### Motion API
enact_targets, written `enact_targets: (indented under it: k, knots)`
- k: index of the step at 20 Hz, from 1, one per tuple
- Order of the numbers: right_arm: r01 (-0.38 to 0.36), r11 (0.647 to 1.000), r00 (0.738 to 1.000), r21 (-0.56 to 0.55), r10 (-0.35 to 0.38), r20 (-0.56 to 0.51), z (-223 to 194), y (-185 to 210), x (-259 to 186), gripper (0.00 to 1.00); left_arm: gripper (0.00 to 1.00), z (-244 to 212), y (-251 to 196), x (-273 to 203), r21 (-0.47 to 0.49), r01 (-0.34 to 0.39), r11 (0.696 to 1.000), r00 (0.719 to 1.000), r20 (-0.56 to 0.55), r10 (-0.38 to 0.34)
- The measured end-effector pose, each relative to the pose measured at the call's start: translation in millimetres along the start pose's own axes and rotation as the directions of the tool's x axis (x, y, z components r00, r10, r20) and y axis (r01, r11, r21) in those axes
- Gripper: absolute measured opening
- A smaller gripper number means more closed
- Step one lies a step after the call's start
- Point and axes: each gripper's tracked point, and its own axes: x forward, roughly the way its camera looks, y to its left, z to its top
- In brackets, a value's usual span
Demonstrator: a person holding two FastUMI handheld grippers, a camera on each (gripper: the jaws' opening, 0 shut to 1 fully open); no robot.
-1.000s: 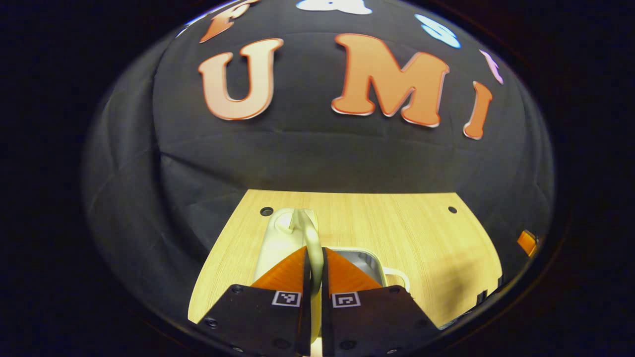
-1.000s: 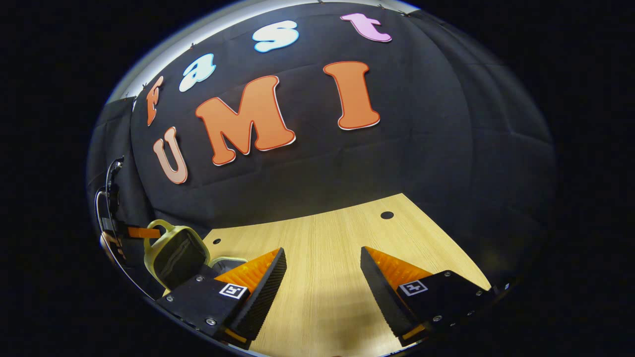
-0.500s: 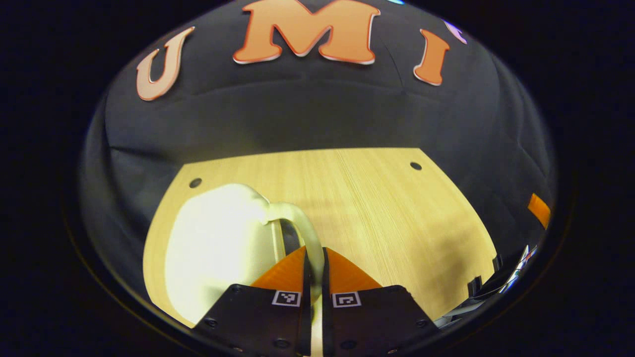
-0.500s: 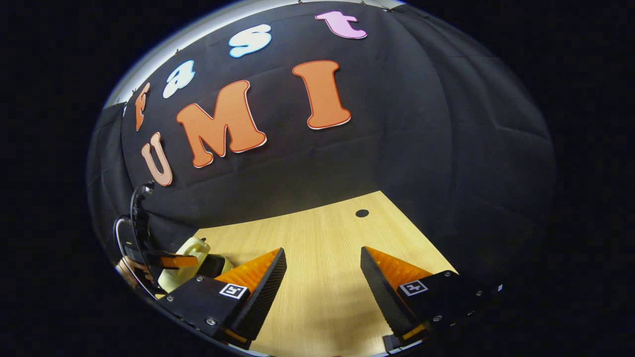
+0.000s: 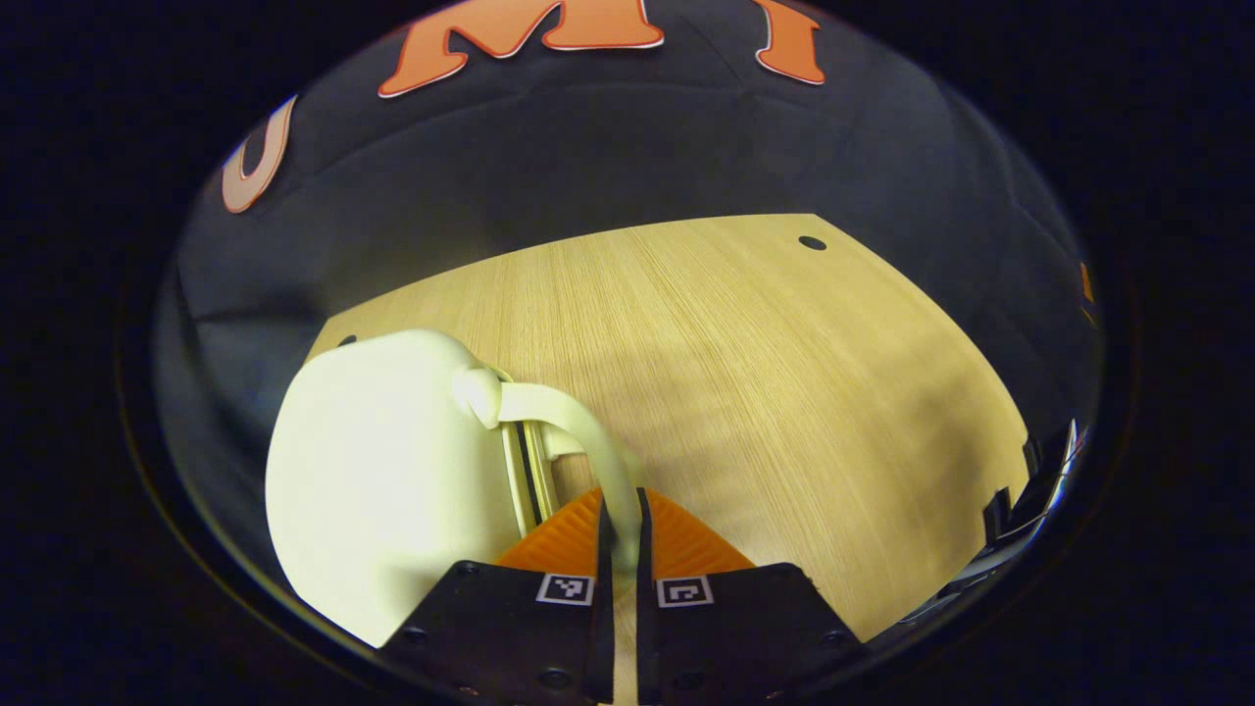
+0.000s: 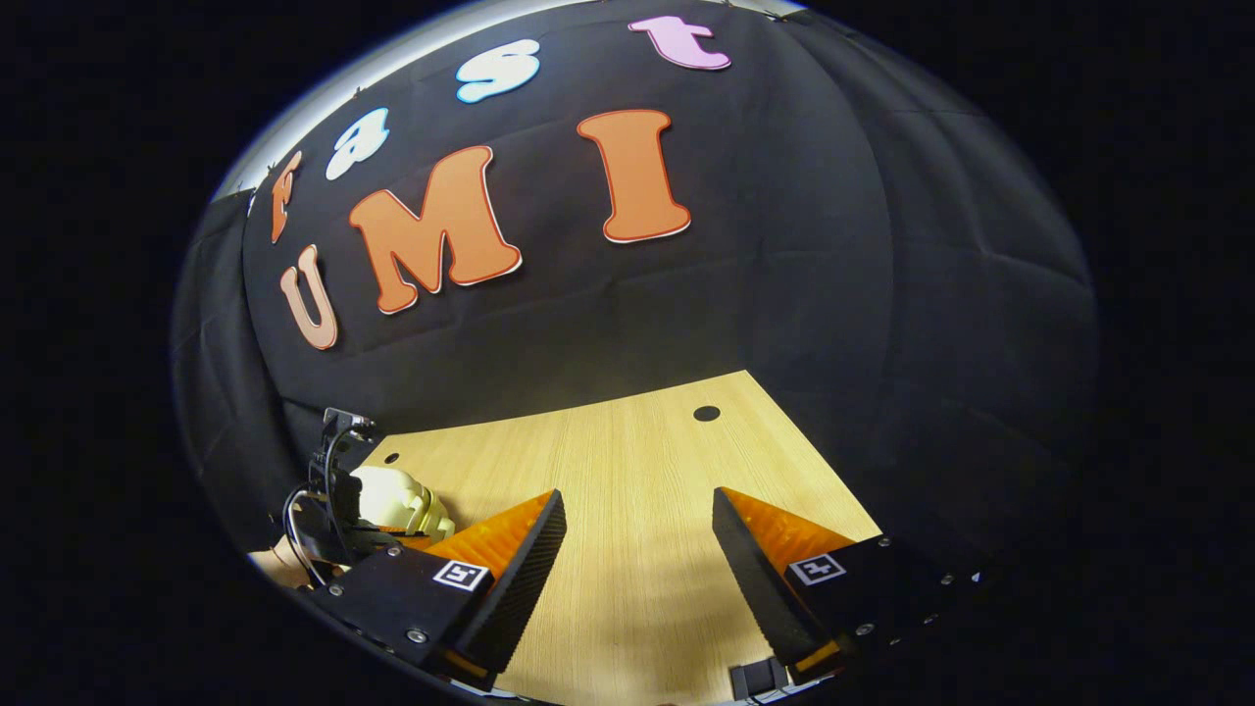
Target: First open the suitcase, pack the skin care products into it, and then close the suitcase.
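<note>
A small cream suitcase lies on the wooden table, its two halves together with a thin dark seam between them. My left gripper is shut on the curved cream handle at the case's right side. In the right gripper view the same suitcase sits at the far left, with the left gripper and a hand by it. My right gripper hangs open over bare table, holding nothing. What is inside the case is hidden.
The black cloth wall stands behind the table's far edge. Small round holes mark the tabletop near its far corners. Dark gear sits at the right edge in the left gripper view.
The suitcase lid, upright a second ago, has swung down onto the base with my left gripper still on the handle. The right gripper has barely moved.
</note>
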Motion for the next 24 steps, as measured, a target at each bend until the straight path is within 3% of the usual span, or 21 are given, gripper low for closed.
enact_targets:
  k: [3, 4, 6, 7, 9, 11, 14, 16, 18, 19, 20, 24]
  knots:
    - [-0.018, 1.0, 1.0, -0.006, 0.018, 0.001, 3.9, 3.5, 0.7, 0.96, 0.16, -6.5, -1.8, -2.7, -0.023, -0.007, 1.0, 0.999, -0.037, 0.006]
    - [-0.021, 1.0, 1.0, -0.006, 0.021, 0.003, 4.5, 4.3, 0.1, 0.96, 0.32, -9.0, -0.9, -7.6, -0.042, -0.008, 0.999, 0.999, -0.043, 0.006]
    - [-0.026, 1.0, 1.0, -0.003, 0.026, 0.009, 6.6, 6.8, -0.7, 0.96, 0.84, 2.3, -10.1, -23.3, -0.084, 0.029, 0.996, 1.0, 0.01, -0.029]
    - [-0.028, 1.0, 1.0, 0.0, 0.028, 0.01, 7.2, 9.0, -1.8, 0.96, 1.0, 13.7, -9.0, -35.6, -0.09, 0.03, 0.996, 0.998, 0.057, -0.025]
    - [-0.032, 0.999, 0.999, 0.01, 0.032, 0.017, 10.0, 14.2, -5.5, 0.96, 1.0, 44.7, -2.0, -65.1, -0.116, 0.027, 0.993, 0.981, 0.195, -0.004]
    - [-0.038, 0.999, 0.998, 0.01, 0.038, 0.05, 17.2, 20.2, -11.4, 0.96, 1.0, 82.7, 8.3, -102.0, -0.173, 0.02, 0.985, 0.936, 0.349, 0.042]
    - [-0.038, 0.999, 0.987, -0.022, 0.041, 0.153, 37.1, 28.6, -24.6, 0.96, 1.0, 128.2, 28.0, -153.0, -0.214, 0.0, 0.977, 0.838, 0.533, 0.117]
    - [-0.053, 0.998, 0.975, -0.038, 0.06, 0.212, 47.9, 39.7, -37.6, 0.96, 1.0, 145.5, 44.7, -186.7, -0.229, -0.044, 0.972, 0.756, 0.629, 0.182]
    - [-0.063, 0.996, 0.955, -0.066, 0.08, 0.285, 60.1, 52.2, -54.8, 1.0, 1.0, 148.1, 39.8, -208.6, -0.223, -0.044, 0.974, 0.675, 0.712, 0.193]
    - [-0.046, 0.995, 0.943, -0.088, 0.073, 0.326, 67.5, 55.8, -64.0, 0.95, 1.0, 162.6, 49.7, -219.0, -0.216, -0.047, 0.975, 0.655, 0.731, 0.194]
    - [-0.016, 0.994, 0.934, -0.11, 0.054, 0.352, 70.0, 56.5, -66.5, 0.95, 0.99, 161.8, 49.7, -223.7, -0.208, -0.05, 0.977, 0.653, 0.733, 0.189]
    - [0.031, 0.986, 0.933, -0.166, 0.031, 0.359, 61.6, 76.5, -92.0, 0.95, 1.0, 152.6, 52.5, -220.8, -0.227, 0.004, 0.974, 0.692, 0.704, 0.161]
